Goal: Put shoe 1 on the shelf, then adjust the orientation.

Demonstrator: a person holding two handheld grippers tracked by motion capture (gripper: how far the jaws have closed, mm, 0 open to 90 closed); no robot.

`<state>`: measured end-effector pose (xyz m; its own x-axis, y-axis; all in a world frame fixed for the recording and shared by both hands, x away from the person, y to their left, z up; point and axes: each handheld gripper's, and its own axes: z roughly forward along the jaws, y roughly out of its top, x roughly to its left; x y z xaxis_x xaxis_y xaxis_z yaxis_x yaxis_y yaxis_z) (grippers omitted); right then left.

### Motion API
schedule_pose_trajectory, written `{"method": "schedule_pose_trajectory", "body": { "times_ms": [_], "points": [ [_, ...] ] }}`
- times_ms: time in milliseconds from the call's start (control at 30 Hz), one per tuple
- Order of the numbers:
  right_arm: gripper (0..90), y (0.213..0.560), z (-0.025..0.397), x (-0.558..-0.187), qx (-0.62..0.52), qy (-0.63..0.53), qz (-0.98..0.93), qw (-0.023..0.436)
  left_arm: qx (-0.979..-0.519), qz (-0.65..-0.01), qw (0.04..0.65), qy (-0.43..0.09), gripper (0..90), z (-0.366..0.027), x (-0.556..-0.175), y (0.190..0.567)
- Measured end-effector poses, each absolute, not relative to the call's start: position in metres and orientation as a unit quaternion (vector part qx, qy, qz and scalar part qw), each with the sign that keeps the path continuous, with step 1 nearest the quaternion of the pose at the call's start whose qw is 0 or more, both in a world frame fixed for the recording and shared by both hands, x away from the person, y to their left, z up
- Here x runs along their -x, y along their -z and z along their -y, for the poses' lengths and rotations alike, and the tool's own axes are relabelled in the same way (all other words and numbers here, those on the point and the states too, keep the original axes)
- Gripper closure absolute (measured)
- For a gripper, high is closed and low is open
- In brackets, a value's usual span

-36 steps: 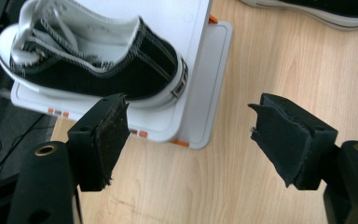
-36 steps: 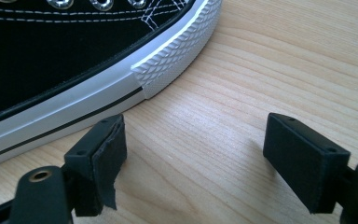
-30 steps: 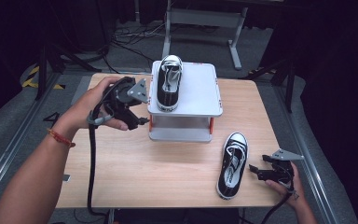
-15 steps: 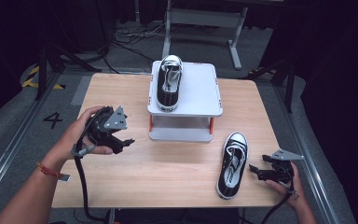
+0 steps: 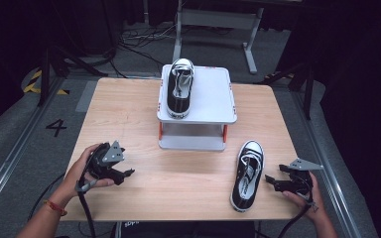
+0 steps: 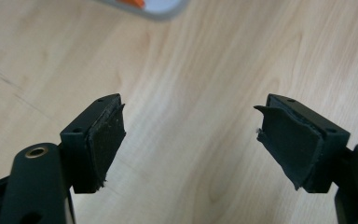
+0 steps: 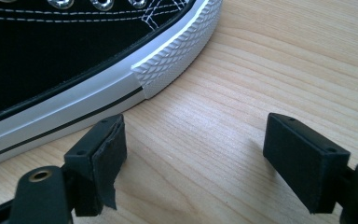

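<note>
One black-and-white sneaker (image 5: 179, 89) lies on the left part of a small white raised stand (image 5: 213, 99) at the back middle of the wooden table (image 5: 129, 114). A second matching sneaker (image 5: 247, 173) (image 7: 74, 56) lies flat on the table at the front right. My right gripper (image 5: 273, 181) (image 7: 193, 154) rests open just right of that sneaker, its jaws wide apart over bare wood beside the toe rim. My left gripper (image 5: 125, 173) (image 6: 191, 140) is held open low over the table's front left, with nothing between its jaws.
The stand's lower shelf (image 5: 192, 143) and orange posts (image 5: 160, 130) face the front. A corner of the stand (image 6: 144, 7) shows at the top of the left gripper view. Beyond the table are a grey floor, cables and a metal frame (image 5: 213, 20).
My left gripper has drawn back from beside the stand to the table's front left, coming down low. The right gripper and both sneakers have stayed put.
</note>
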<state>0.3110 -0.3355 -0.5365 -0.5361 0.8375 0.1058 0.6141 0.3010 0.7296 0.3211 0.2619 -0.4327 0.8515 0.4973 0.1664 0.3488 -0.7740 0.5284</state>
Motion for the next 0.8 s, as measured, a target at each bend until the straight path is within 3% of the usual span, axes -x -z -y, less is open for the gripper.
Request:
{"method": "schedule_pose_trajectory", "body": {
  "times_ms": [267, 500, 800],
  "points": [
    [22.6, 0.532, 0.333, -0.309, -0.441, -0.364, -0.808, 0.145, -0.927, -0.249, 0.255, -0.117, 22.0, -0.276, -0.303, 0.471],
    [23.6, 0.519, 0.331, -0.300, -0.425, -0.371, -0.812, 0.147, -0.902, -0.289, 0.303, -0.100, 22.3, -0.289, -0.299, 0.479],
    [24.7, 0.497, 0.317, -0.288, -0.384, -0.379, -0.829, 0.146, -0.896, -0.307, 0.307, -0.096, 19.6, -0.290, -0.299, 0.481]
  ]
}}
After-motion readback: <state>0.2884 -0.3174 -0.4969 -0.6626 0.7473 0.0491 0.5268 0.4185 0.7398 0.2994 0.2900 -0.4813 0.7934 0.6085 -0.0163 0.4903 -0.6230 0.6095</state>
